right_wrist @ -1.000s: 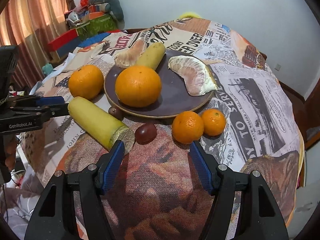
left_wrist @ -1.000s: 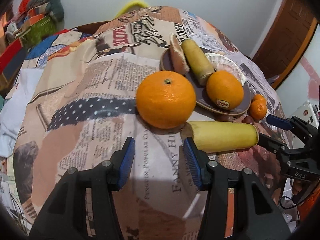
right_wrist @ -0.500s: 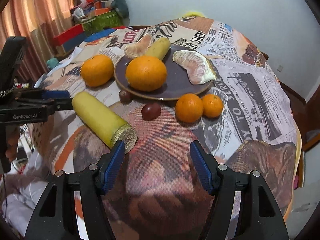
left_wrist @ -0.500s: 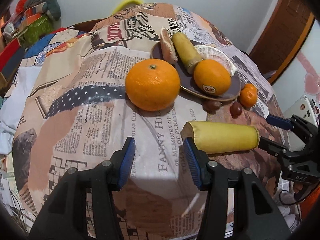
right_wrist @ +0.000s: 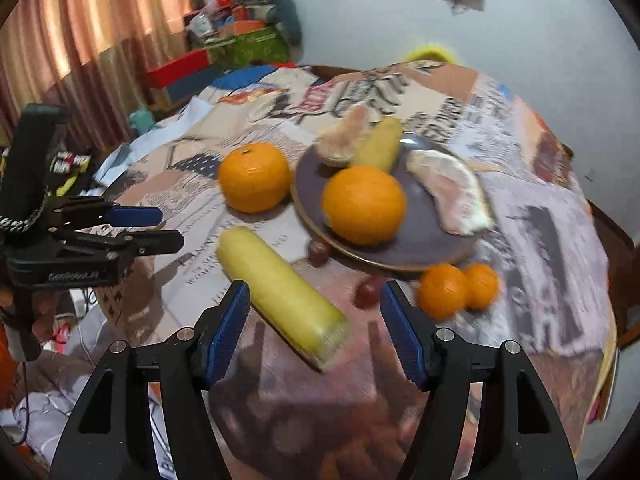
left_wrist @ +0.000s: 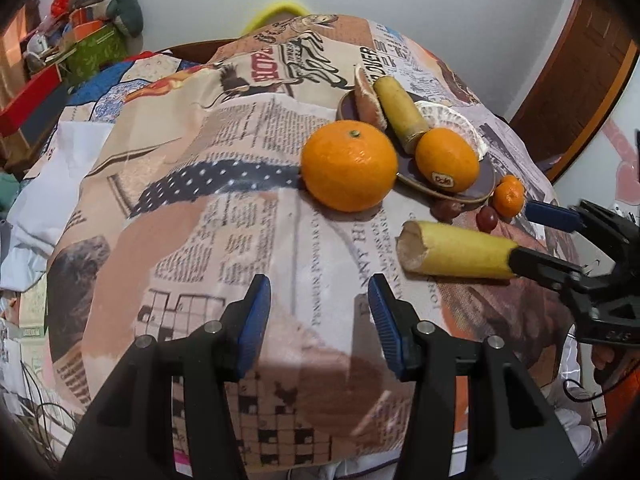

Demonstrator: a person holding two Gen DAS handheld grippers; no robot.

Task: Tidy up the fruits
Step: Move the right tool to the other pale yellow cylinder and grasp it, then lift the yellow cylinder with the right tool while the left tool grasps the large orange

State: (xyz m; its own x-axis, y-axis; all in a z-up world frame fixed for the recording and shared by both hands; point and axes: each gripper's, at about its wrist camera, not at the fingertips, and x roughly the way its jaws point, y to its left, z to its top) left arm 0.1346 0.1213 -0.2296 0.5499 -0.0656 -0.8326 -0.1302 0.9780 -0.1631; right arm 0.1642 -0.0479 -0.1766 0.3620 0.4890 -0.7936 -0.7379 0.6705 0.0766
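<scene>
A dark plate [right_wrist: 424, 240] holds an orange [right_wrist: 363, 205], a short yellow banana piece [right_wrist: 380, 144] and peeled citrus segments [right_wrist: 456, 192]. A loose large orange [left_wrist: 349, 165] lies left of the plate on the newspaper-print cloth. A long yellow banana piece [left_wrist: 456, 255] lies on the cloth; it also shows in the right wrist view [right_wrist: 280, 292]. My right gripper [right_wrist: 316, 332] is open, its jaws on either side of the banana's near end. My left gripper [left_wrist: 318, 312] is open and empty, short of the banana and orange.
Two small mandarins [right_wrist: 456, 290] and two dark grapes [right_wrist: 366, 290] lie on the cloth by the plate's near rim. The table [left_wrist: 180, 208] drops off all round. Boxes and a grey cushion [right_wrist: 248, 36] stand at the back left, curtains beyond.
My left gripper has pulled back from the large orange and banana. My right gripper has swung left and forward, so the banana's cut end now lies between its open jaws.
</scene>
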